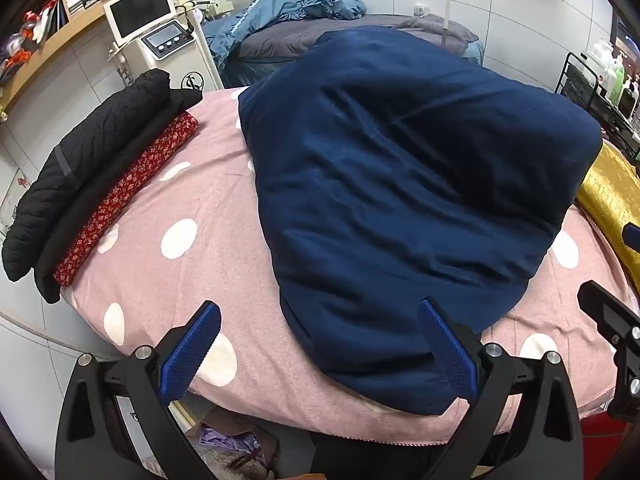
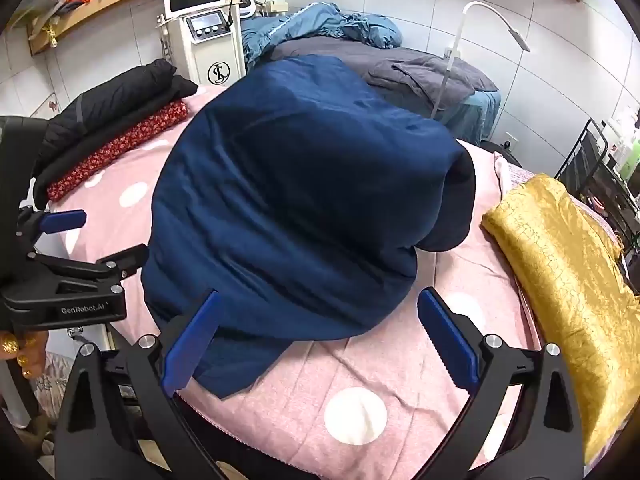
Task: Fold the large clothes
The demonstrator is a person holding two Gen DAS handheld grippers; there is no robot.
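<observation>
Left gripper [image 1: 320,344] and right gripper [image 2: 320,340] gape empty; advise pinching the navy coat's [image 1: 400,184] near hem evenly.

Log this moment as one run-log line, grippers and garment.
left gripper: open, empty | right gripper: open, empty | navy garment: folded bundle on pink bedspread, unheld

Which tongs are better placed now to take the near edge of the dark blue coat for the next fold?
Probably the left tongs. They are open and the coat hem lies between their fingers. The right tongs, also open, point mostly at bare pink bedcover.
</observation>
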